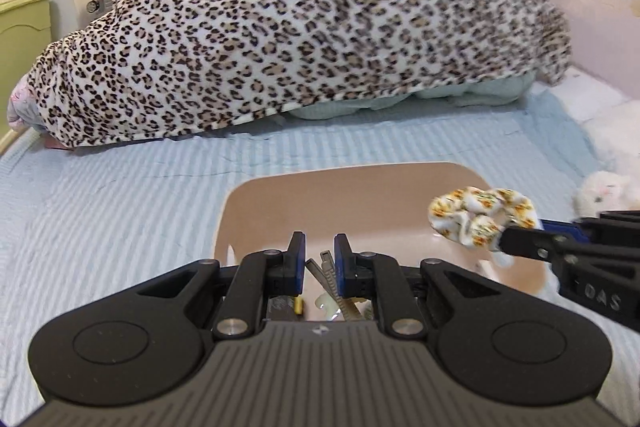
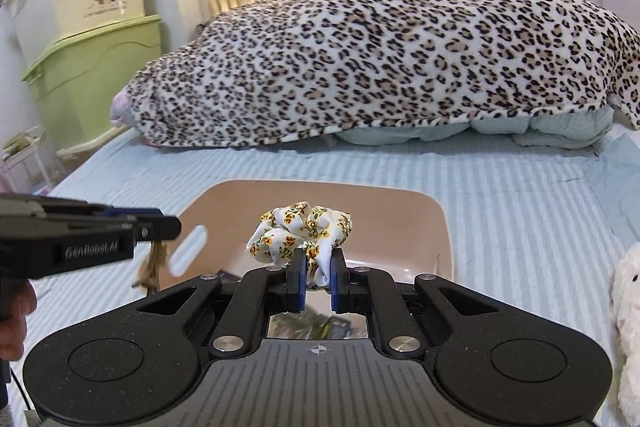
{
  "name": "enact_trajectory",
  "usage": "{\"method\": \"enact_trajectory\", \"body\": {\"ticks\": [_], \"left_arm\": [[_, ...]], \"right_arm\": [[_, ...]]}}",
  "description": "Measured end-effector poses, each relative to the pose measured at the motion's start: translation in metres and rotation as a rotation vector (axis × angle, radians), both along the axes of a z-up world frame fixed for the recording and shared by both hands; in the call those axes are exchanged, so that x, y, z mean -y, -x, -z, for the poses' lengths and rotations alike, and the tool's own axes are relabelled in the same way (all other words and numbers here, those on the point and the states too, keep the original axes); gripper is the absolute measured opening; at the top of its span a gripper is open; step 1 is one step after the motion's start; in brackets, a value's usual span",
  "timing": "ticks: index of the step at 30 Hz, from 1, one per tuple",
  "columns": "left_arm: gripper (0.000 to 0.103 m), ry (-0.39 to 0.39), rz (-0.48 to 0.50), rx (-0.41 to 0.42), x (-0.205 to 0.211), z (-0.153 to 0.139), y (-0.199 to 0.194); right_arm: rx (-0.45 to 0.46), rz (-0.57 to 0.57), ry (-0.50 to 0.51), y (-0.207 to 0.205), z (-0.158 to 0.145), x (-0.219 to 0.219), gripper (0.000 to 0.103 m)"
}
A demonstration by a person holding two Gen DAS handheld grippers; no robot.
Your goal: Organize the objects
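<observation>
Right tool (image 2: 316,269): jaws clenched on the floral scrunchie (image 2: 300,233), held in the air above the pink tray (image 2: 408,227). The lower part of the scrunchie is hidden between the pads.

Left tool (image 1: 320,255): jaws narrowly parted above the near end of the tray (image 1: 360,199), with a tan, ridged clip-like item (image 1: 326,277) in the gap. Contact with the pads cannot be told. From the right wrist view something tan dangles below the left tool's tip (image 2: 154,261), blurred.

Tray rests on the striped blue bed sheet (image 1: 120,211). Its near contents are mostly blocked by the tool bodies; small pale and yellow bits are unclear. White plush toy (image 2: 628,307) is cut off at the frame edge. Leopard blanket (image 2: 380,59) covers the bedding behind.
</observation>
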State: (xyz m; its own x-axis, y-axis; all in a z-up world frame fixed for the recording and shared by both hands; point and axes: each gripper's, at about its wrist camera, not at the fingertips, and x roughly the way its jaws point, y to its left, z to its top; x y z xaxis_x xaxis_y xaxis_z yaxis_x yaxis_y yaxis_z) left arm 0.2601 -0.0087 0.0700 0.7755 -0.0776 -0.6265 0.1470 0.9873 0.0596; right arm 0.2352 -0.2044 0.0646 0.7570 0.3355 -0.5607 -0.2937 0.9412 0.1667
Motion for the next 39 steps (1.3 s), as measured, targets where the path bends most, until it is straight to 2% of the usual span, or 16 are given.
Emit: {"method": "enact_trajectory", "body": {"ticks": [5,8,11,15,16,17,18,19,20,21,22,23,25,28,36,39], "left_arm": [[0.016,-0.007,-0.071,-0.074,0.001,0.021,-0.034],[0.016,-0.041,-0.107,-0.112,0.003,0.038,-0.049],[0.016,-0.026,-0.13,-0.159,0.001,0.052,-0.059],[0.017,-0.052,-0.14,-0.198,0.001,0.067,-0.064],[0.017,-0.045,-0.139,-0.206,-0.001,0.068,-0.063],[0.017,-0.035,-0.136,-0.213,-0.002,0.069,-0.061],[0.024,-0.022,-0.133,-0.215,-0.005,0.068,-0.058],[0.03,-0.013,-0.131,-0.216,-0.007,0.066,-0.055],[0.046,-0.007,-0.129,-0.213,-0.009,0.062,-0.051],[0.063,-0.001,-0.126,-0.205,-0.01,0.059,-0.047],[0.069,0.01,-0.121,-0.187,-0.013,0.053,-0.039],[0.075,0.016,-0.118,-0.174,-0.013,0.049,-0.034],[0.079,0.022,-0.115,-0.154,-0.015,0.037,-0.022],[0.081,0.027,-0.12,-0.141,-0.017,0.025,-0.005],[0.084,0.064,-0.122,-0.158,-0.025,0.008,0.042],[0.084,0.036,-0.135,-0.14,-0.027,0.0,0.064]], "right_arm": [[-0.041,0.027,0.042,-0.022,0.018,-0.004,0.01],[-0.084,0.031,0.079,-0.035,0.032,-0.013,0.01],[-0.126,0.021,0.114,-0.04,0.048,-0.021,0.011],[-0.164,0.013,0.17,-0.043,0.063,-0.03,0.015],[-0.174,0.011,0.171,-0.041,0.065,-0.03,0.018],[-0.18,0.01,0.172,-0.041,0.065,-0.031,0.035],[-0.179,0.011,0.176,-0.038,0.064,-0.029,0.037],[-0.175,0.007,0.177,-0.036,0.062,-0.029,0.044],[-0.171,0.003,0.181,-0.034,0.06,-0.028,0.055],[-0.166,0.0,0.183,-0.03,0.057,-0.027,0.062],[-0.163,-0.002,0.183,-0.028,0.053,-0.026,0.073],[-0.16,-0.001,0.182,-0.026,0.049,-0.024,0.079],[-0.153,-0.003,0.176,-0.019,0.04,-0.021,0.082],[-0.148,-0.002,0.169,-0.01,0.027,-0.019,0.098],[-0.138,-0.007,0.164,0.027,0.002,-0.017,0.103],[-0.146,-0.002,0.164,0.041,-0.004,-0.014,0.103]]}}
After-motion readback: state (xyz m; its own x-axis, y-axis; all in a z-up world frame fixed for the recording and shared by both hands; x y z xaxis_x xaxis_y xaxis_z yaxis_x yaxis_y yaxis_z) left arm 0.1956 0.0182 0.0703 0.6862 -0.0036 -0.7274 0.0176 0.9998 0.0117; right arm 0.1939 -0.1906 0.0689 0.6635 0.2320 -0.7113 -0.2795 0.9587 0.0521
